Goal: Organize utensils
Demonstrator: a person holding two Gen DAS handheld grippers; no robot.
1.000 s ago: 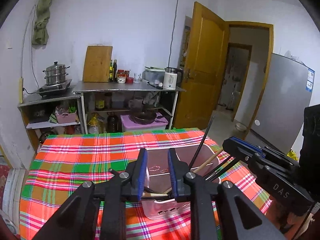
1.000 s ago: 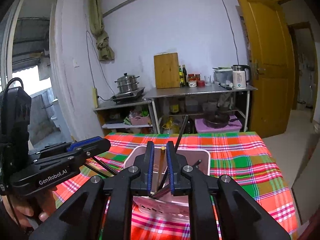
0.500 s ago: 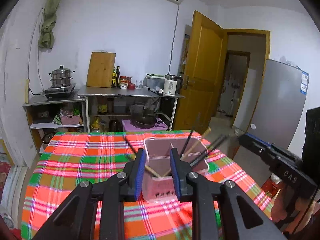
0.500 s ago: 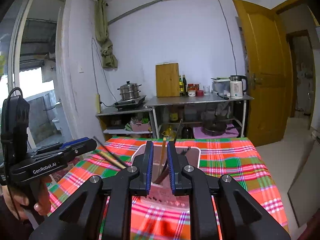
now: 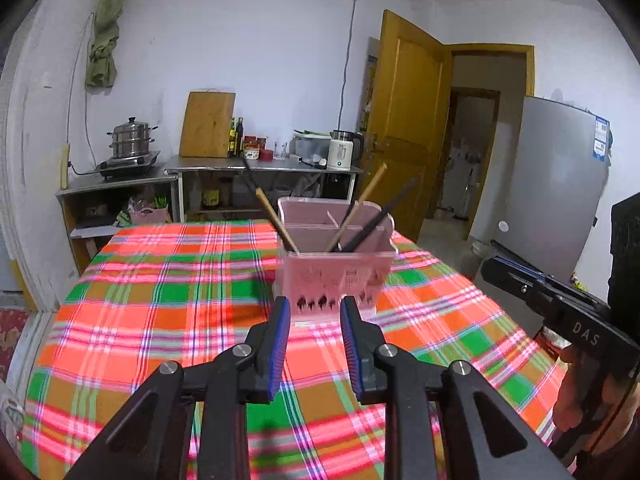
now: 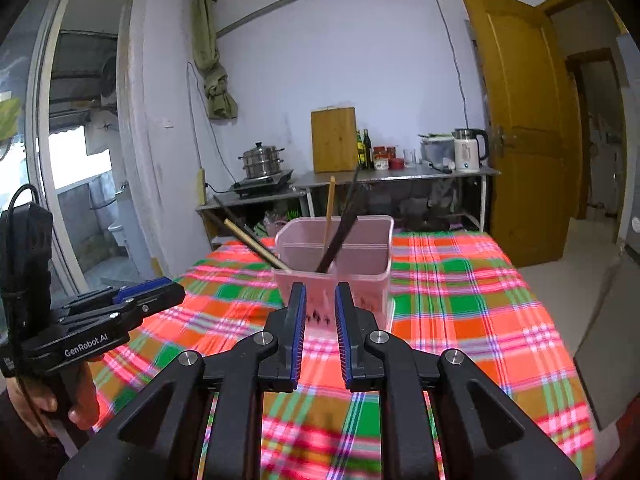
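Note:
A pink plastic utensil holder stands on the plaid tablecloth and holds several chopsticks, wooden and black, leaning out of it. It also shows in the right wrist view, with a wooden chopstick and black chopsticks. My left gripper is open and empty, a short way in front of the holder. My right gripper is open a little and empty, just in front of the holder. Each gripper shows in the other's view, the left and the right.
Behind the table stand a steel counter with a cutting board, bottles and a kettle, and a stove shelf with a steamer pot. A wooden door and a grey fridge are to the right. The table's edges fall away on both sides.
Both grippers have pulled back and up from the holder, which was between their fingers and now stands in front of them. The chopsticks stay in the holder.

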